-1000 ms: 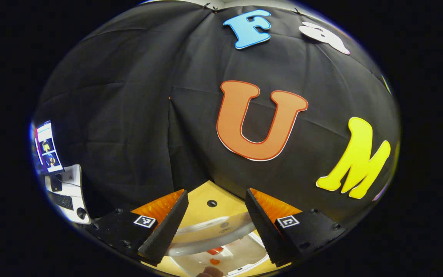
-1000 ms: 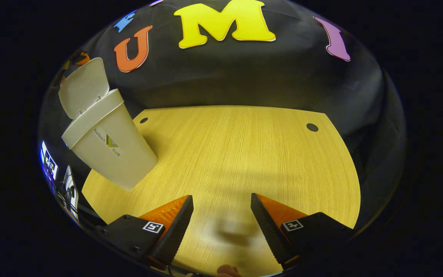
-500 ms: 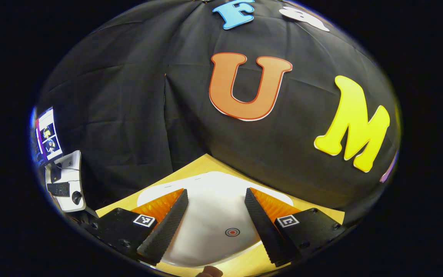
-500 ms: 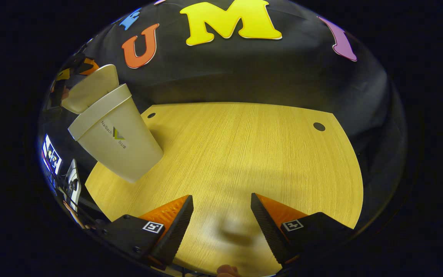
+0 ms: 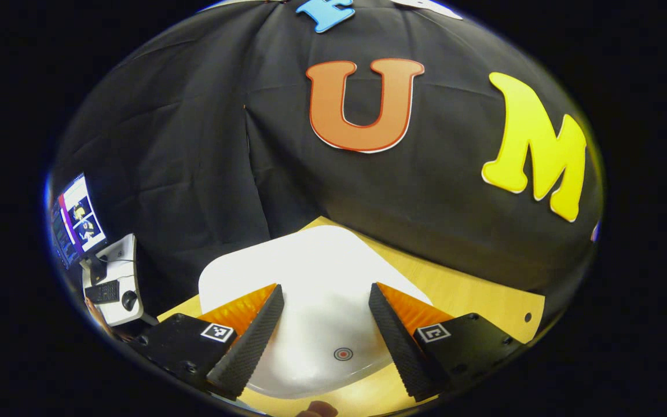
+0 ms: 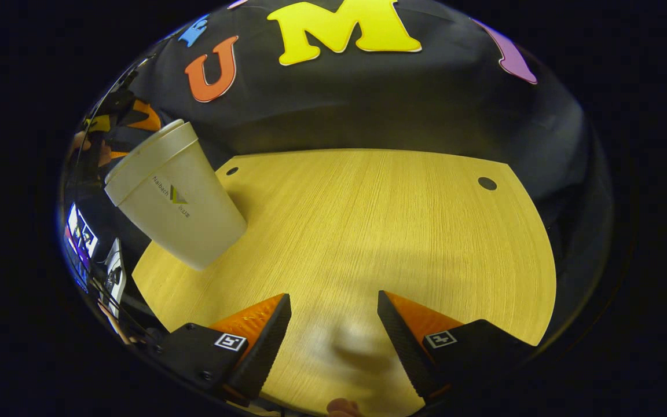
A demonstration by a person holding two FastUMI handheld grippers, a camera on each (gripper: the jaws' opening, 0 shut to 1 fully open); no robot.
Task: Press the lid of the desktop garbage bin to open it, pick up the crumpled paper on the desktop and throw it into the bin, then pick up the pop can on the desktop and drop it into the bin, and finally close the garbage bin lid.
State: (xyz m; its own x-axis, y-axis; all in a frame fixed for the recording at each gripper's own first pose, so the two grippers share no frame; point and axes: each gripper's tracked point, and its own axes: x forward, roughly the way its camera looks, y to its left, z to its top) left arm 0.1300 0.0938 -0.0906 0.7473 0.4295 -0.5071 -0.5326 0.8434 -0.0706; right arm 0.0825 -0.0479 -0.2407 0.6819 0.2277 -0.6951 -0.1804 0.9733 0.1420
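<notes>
The white bin lid [image 5: 310, 278] lies flat and closed under my left gripper [image 5: 325, 341], which hovers open just above it with a finger on either side of the lid's small red ring mark [image 5: 343, 353]. In the right gripper view the cream garbage bin [image 6: 177, 202] stands at the table's left with its lid down; the left gripper [image 6: 119, 124] and the hand holding it sit dimly above and behind the bin. My right gripper [image 6: 333, 341] hangs open over bare wooden table [image 6: 368, 231], nothing between its fingers.
The wooden table has small round holes near its far corners [image 6: 487, 183]. A side desk with a monitor [image 5: 76, 220], keyboard and mouse stands off to the left beyond the table edge. The black cloth wall closes the back.
The bin lid has gone from standing open, with the inside showing, to fully closed. My left gripper has tipped down over the lid. The right gripper stays almost still.
</notes>
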